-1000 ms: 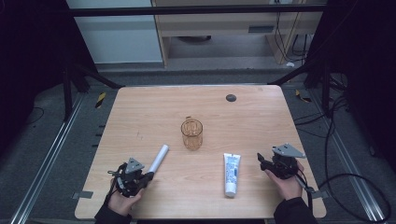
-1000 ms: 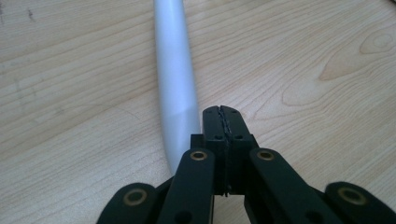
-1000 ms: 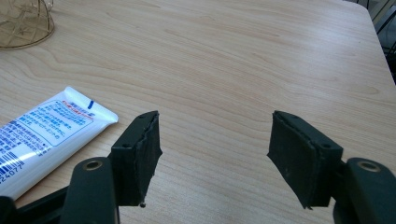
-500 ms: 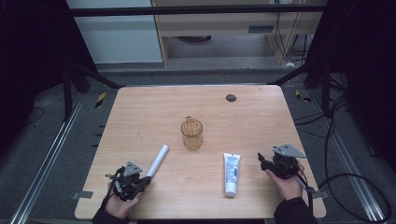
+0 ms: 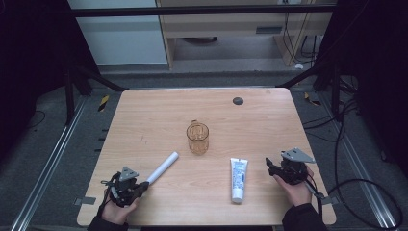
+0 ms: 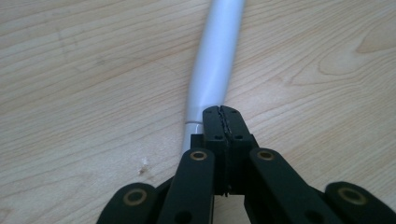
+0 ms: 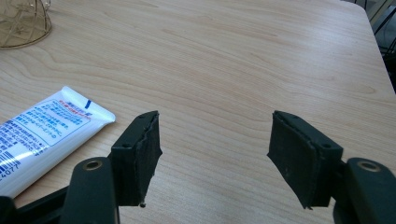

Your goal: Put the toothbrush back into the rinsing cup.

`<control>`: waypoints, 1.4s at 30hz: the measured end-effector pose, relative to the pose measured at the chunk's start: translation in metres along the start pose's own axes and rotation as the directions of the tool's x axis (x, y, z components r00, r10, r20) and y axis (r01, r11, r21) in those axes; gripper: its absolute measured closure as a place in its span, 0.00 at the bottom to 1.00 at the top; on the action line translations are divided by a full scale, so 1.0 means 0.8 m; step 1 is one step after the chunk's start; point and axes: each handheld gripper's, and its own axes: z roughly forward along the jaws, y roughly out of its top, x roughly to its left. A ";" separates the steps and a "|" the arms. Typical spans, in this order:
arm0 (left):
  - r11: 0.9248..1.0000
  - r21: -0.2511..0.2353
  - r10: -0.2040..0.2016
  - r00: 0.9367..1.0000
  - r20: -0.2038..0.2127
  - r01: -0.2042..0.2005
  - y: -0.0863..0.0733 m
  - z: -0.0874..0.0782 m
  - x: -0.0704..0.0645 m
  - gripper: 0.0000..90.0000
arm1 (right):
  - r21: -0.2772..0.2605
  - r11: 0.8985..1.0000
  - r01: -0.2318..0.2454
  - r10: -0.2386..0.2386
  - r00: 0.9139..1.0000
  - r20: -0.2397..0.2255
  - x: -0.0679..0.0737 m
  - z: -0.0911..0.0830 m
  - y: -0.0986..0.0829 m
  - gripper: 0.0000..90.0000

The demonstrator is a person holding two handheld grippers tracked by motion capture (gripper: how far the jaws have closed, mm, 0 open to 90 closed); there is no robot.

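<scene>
A white cylinder lies slantwise on the wooden table at the front left. My left gripper sits at its near end, jaws pressed together. In the left gripper view the shut gripper hovers over the white cylinder with nothing between the jaws. A white toothpaste tube lies at the front right. Just right of it my right gripper stands open. The right gripper view has the open gripper over bare wood, the toothpaste tube to its left.
An amber glass mug stands at the table's middle, its base showing in the right gripper view. A small dark round disc sits near the far edge. Cables and metal frame legs surround the table on the floor.
My left gripper has drawn back a little toward the near left edge. The white cylinder, toothpaste tube and right gripper have stayed put.
</scene>
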 end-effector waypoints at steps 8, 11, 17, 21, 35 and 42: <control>1.000 0.001 -0.021 0.999 -0.029 0.021 0.000 0.001 0.009 1.00 | 0.006 1.000 0.000 0.000 1.000 -0.002 0.000 0.001 0.000 0.37; 1.000 0.005 -0.028 0.999 -0.038 0.028 0.000 0.002 0.014 1.00 | 0.005 1.000 0.001 -0.001 1.000 -0.002 0.000 0.001 0.000 0.37; 0.999 0.005 -0.044 0.997 -0.057 0.045 0.002 0.005 0.023 1.00 | 0.005 1.000 0.001 -0.001 1.000 -0.002 0.000 0.001 0.000 0.37; 0.998 0.012 -0.056 0.996 -0.074 0.057 0.003 0.008 0.030 1.00 | 0.005 1.000 0.003 -0.003 1.000 -0.002 0.000 0.001 0.000 0.37; 0.996 -0.022 -0.084 0.991 -0.105 0.082 0.015 0.019 0.048 1.00 | 0.005 1.000 0.008 -0.007 1.000 -0.002 0.000 0.002 0.000 0.37; 0.998 -0.023 -0.067 0.992 -0.110 0.065 0.022 0.029 0.049 1.00 | 0.009 1.000 0.007 -0.007 1.000 -0.002 0.000 0.002 0.000 0.37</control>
